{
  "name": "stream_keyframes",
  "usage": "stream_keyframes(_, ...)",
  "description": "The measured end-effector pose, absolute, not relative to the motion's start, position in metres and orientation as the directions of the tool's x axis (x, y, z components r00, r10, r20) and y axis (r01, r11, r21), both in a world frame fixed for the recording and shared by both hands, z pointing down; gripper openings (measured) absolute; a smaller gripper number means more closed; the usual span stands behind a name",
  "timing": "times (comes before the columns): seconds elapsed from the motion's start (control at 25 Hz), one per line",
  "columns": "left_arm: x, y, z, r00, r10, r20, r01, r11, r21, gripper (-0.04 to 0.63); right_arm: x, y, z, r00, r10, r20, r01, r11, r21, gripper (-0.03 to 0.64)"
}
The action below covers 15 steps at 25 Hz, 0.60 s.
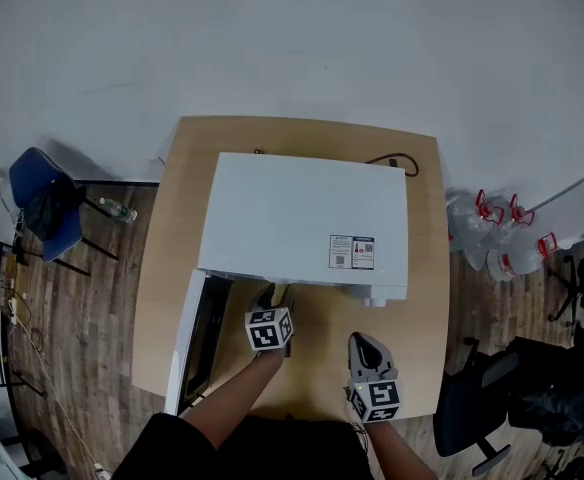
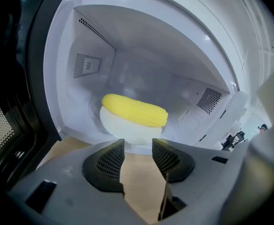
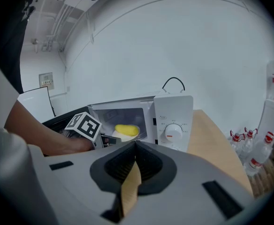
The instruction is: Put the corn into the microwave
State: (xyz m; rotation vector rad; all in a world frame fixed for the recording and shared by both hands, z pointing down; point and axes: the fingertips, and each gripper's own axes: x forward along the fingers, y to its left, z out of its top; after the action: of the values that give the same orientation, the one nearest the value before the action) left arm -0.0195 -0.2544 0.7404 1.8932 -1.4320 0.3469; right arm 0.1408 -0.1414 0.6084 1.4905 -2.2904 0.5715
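Left gripper (image 2: 138, 146) released: jaws apart, nothing between the pads, only bare desk (image 2: 141, 184) showing in the gap. Corn (image 2: 134, 110) lies straight ahead of its tips, just beyond them, inside the microwave (image 2: 141, 46) cavity, resting on a white plate (image 2: 125, 130). The open door (image 2: 10, 102) stands to this gripper's left. Right gripper (image 3: 136, 146) clenched and empty, tips meeting, held back from the oven front, with the control dial (image 3: 173, 131) ahead and slightly right of it.
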Motion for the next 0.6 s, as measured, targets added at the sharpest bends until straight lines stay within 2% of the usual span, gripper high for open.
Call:
stream_keyframes(0.16, -0.022, -0.261, 0.74, 0.319, -0.725, 0.61, -0.93, -0.117, 0.347, 0.163, 0.141, -0.136, 0.612, -0.39, -0.771, 0.503, -0.918, 0.367, -0.15, 0.06)
stream_keyframes(0.6, -0.027, -0.281, 0.741, 0.308, -0.739, 0.599, -0.927, -0.09, 0.365, 0.163, 0.153, -0.139, 0.617, -0.374, -0.776, 0.508, -0.926, 0.339, -0.163, 0.06)
